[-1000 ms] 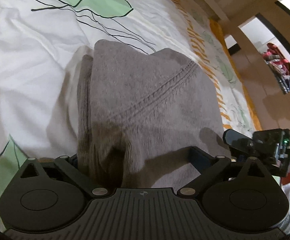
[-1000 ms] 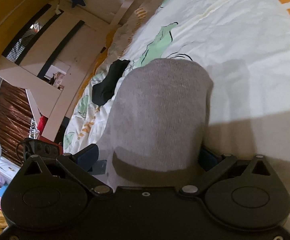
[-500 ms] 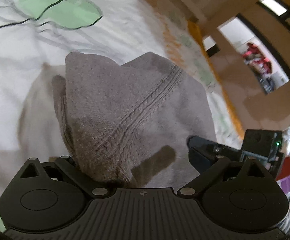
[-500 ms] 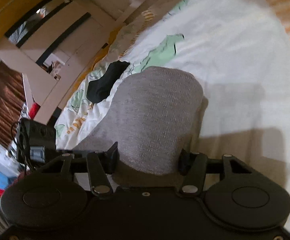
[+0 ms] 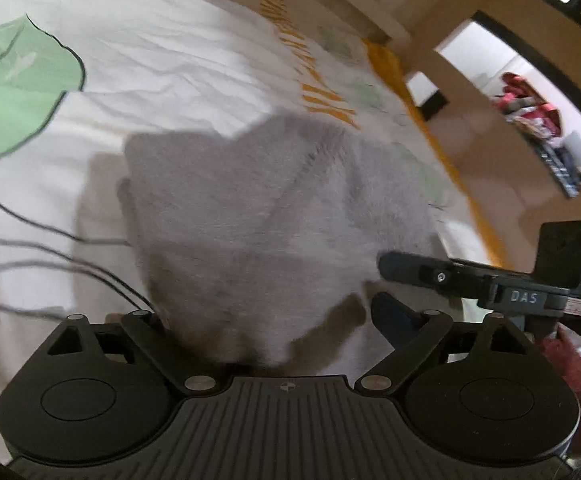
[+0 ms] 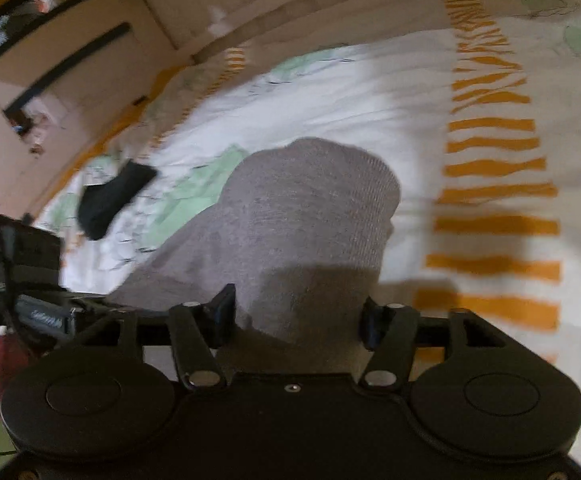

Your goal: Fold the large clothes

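Roughly centred on the bed (image 5: 194, 92), the folded grey garment (image 5: 274, 220) lies on the white printed sheet, blurred in both views. Left hand-held gripper (image 5: 266, 320): jaws spread wide, just been closing a little, garment's near edge between them, contact unclear. Right hand-held gripper (image 6: 296, 312): jaws just been opening slightly, pads against the cloth's sides. Black sock (image 6: 110, 200) lies far left, apart.
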Motion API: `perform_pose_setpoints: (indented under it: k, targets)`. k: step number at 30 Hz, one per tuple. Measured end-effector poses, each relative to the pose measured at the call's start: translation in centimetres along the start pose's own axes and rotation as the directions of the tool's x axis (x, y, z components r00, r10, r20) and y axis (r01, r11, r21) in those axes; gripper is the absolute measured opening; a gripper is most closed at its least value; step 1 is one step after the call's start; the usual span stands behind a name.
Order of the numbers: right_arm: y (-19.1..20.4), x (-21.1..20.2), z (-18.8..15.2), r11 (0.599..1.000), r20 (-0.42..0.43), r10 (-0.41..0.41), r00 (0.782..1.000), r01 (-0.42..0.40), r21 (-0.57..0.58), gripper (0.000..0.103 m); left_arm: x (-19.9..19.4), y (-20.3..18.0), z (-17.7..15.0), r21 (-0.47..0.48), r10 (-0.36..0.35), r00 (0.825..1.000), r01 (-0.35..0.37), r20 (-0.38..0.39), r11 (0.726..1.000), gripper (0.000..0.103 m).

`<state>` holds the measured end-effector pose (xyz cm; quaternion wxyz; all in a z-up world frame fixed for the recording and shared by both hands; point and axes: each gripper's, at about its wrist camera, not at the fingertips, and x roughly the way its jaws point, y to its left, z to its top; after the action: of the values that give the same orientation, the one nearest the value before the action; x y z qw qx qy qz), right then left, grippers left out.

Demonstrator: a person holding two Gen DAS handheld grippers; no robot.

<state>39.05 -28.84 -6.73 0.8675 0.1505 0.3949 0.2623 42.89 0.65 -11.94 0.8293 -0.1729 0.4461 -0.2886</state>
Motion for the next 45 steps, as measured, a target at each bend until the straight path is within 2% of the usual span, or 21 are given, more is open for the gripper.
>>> perform_pose_setpoints:
  k: [2,4,9,12,15,17,19,21,23,26,28,31,33,37,39,40,42,45]
  targets:
    - [-0.9,1.3,-0.3,0.998,-0.027,-0.057,0.998,0.057,0.02,0.078,-0.6,0.6,-0.2,0.0,0.037,0.999,-0.037,0.024,0.999,0.09]
    - [-1.1,1.2,-1.0,0.997,0.006,-0.072,0.997,0.072,0.03,0.086,-1.9,1.0,-0.3,0.005,0.061,0.997,-0.061,0.055,0.998,0.091]
    - [-0.7,-2.0,-2.5,0.993,0.097,-0.102,0.99,0.096,0.072,0.086,-4.7,1.1,-1.0,0.012,0.177,0.978,-0.179,0.112,0.984,0.091]
    - [0.4,-4.1,-4.4,0.989,0.107,-0.137,0.985,0.131,0.063,0.086,-5.2,0.1,-0.8,0.059,0.266,0.955,-0.275,0.131,0.96,0.092]
    - [1.5,-4.8,-6.3,0.981,0.056,-0.194,0.979,0.192,0.031,0.09,-5.1,-1.5,-0.5,0.106,0.346,0.928,-0.361,0.137,0.927,0.092]
    - [2.6,-4.4,-8.2,0.976,-0.007,-0.22,0.976,0.22,0.003,0.09,-5.1,-3.2,-0.3,0.159,0.399,0.903,-0.422,0.157,0.893,0.091]
    - [3.7,-4.7,-9.7,0.975,-0.032,-0.221,0.975,0.221,-0.018,0.09,-5.7,-4.7,-0.6,0.21,0.433,0.882,-0.466,0.186,0.859,0.091]
    - [5.0,-5.6,-10.3,0.97,-0.023,-0.239,0.971,0.237,-0.049,0.09,-7.3,-5.9,-1.0,0.225,0.446,0.866,-0.492,0.229,0.841,0.09]
    - [5.9,-7.1,-10.6,0.971,0.0,-0.232,0.973,0.232,-0.056,0.09,-9.4,-6.9,-1.6,0.201,0.435,0.858,-0.493,0.272,0.847,0.09]
    - [7.6,-9.5,-10.9,0.967,0.071,-0.238,0.969,0.243,-0.074,0.093,-12.8,-8.2,-3.4,0.164,0.408,0.857,-0.473,0.316,0.866,0.091]
    - [8.7,-10.9,-11.0,0.962,0.117,-0.25,0.961,0.26,-0.084,0.102,-14.6,-9.0,-5.1,0.161,0.409,0.849,-0.479,0.333,0.863,0.091]
    - [10.1,-12.5,-11.3,0.951,0.17,-0.275,0.946,0.294,-0.095,0.103,-16.0,-9.7,-7.9,0.152,0.428,0.831,-0.503,0.355,0.851,0.091]
    - [10.9,-12.8,-11.1,0.944,0.17,-0.296,0.94,0.314,-0.097,0.103,-15.9,-9.9,-9.5,0.159,0.448,0.831,-0.516,0.329,0.842,0.091]
    - [11.2,-13.0,-11.2,0.952,0.156,-0.278,0.948,0.294,-0.085,0.103,-14.0,-9.1,-11.3,0.191,0.418,0.88,-0.46,0.226,0.867,0.091]
    - [11.1,-12.7,-11.3,0.951,0.158,-0.282,0.946,0.298,-0.086,0.103,-12.8,-8.7,-11.1,0.189,0.406,0.892,-0.441,0.199,0.877,0.091]
    - [11.1,-12.5,-11.4,0.949,0.157,-0.287,0.945,0.303,-0.09,0.103,-12.5,-8.5,-11.0,0.189,0.405,0.891,-0.443,0.207,0.877,0.091]
    - [11.1,-12.1,-11.7,0.944,0.155,-0.298,0.942,0.314,-0.097,0.103,-11.6,-8.2,-9.9,0.191,0.421,0.877,-0.465,0.231,0.864,0.091]
    - [10.9,-11.7,-12.0,0.946,0.146,-0.295,0.944,0.311,-0.097,0.103,-9.9,-6.9,-8.9,0.18,0.471,0.856,-0.508,0.213,0.842,0.091]
